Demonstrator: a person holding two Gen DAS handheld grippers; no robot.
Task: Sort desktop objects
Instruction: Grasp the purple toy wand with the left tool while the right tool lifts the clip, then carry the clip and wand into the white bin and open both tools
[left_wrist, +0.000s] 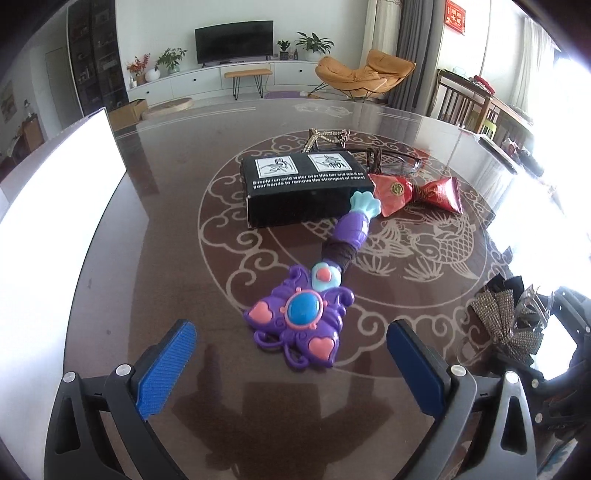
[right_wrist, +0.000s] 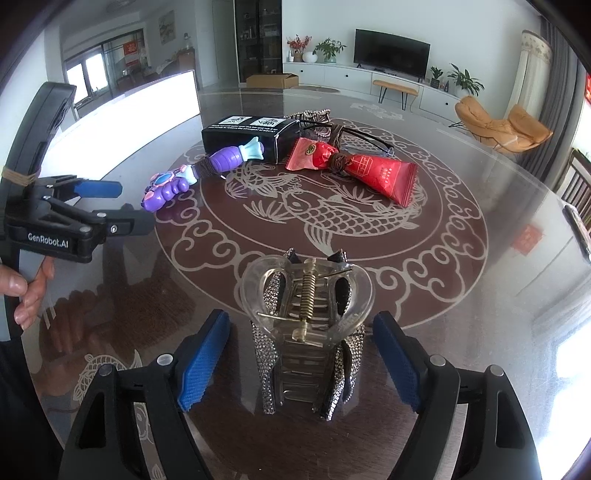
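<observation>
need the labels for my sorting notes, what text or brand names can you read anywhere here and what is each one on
"Simply run cold water over this bar and rub it on your hands to remove the strongest of odors!": top of the black box
"GenRobot.AI": body of the left gripper, right wrist view
Red snack packet: gold print too small to read
Red wall sign: characters blurred, unreadable

A dark glossy table (right_wrist: 461, 288), inlaid with a pale fish medallion, is seen. On it are laid a black box (right_wrist: 243, 136), a purple toy wand (right_wrist: 199, 170), red packets (right_wrist: 354, 166), glasses (left_wrist: 391, 158) and, nearer the near edge, a rhinestone hair claw (right_wrist: 306, 328).
</observation>
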